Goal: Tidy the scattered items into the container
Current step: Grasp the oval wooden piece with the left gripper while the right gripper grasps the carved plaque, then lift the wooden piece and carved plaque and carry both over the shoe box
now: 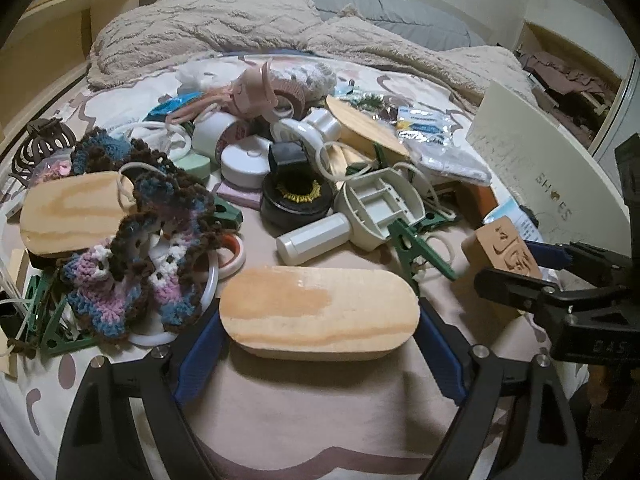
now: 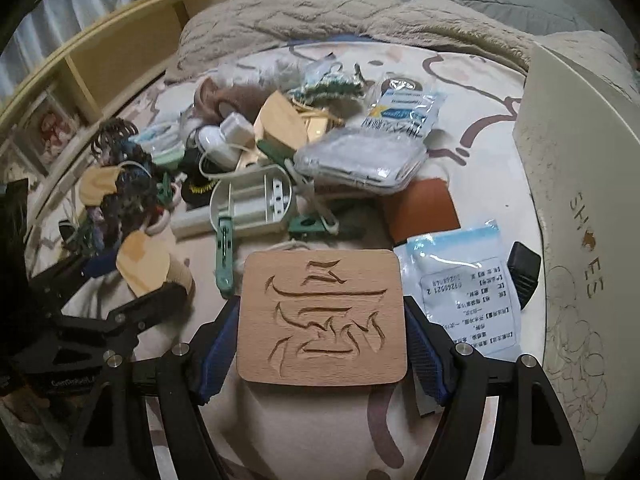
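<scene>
My left gripper [image 1: 320,314] is shut on an oval wooden block [image 1: 320,300], with a blue pad against each rounded end, just above the bed sheet. My right gripper [image 2: 320,320] is shut on a square wooden block [image 2: 320,312] carved with a character, its pads on the left and right edges. The left wrist view also shows the carved block [image 1: 502,248] at the right, in the right gripper [image 1: 524,268]. The oval block [image 2: 144,266] appears at the left of the right wrist view. The container, a white shoe box [image 2: 580,200], stands at the right.
A pile of items lies on the bed: crocheted scrunchies [image 1: 160,240], green clips [image 1: 420,248], a black round tin [image 1: 298,200], white plastic parts [image 1: 380,208], sealed packets [image 2: 460,292], a second oval wooden block [image 1: 72,212]. A beige blanket [image 1: 240,20] lies behind it and a wooden shelf [image 1: 60,28] stands to the left.
</scene>
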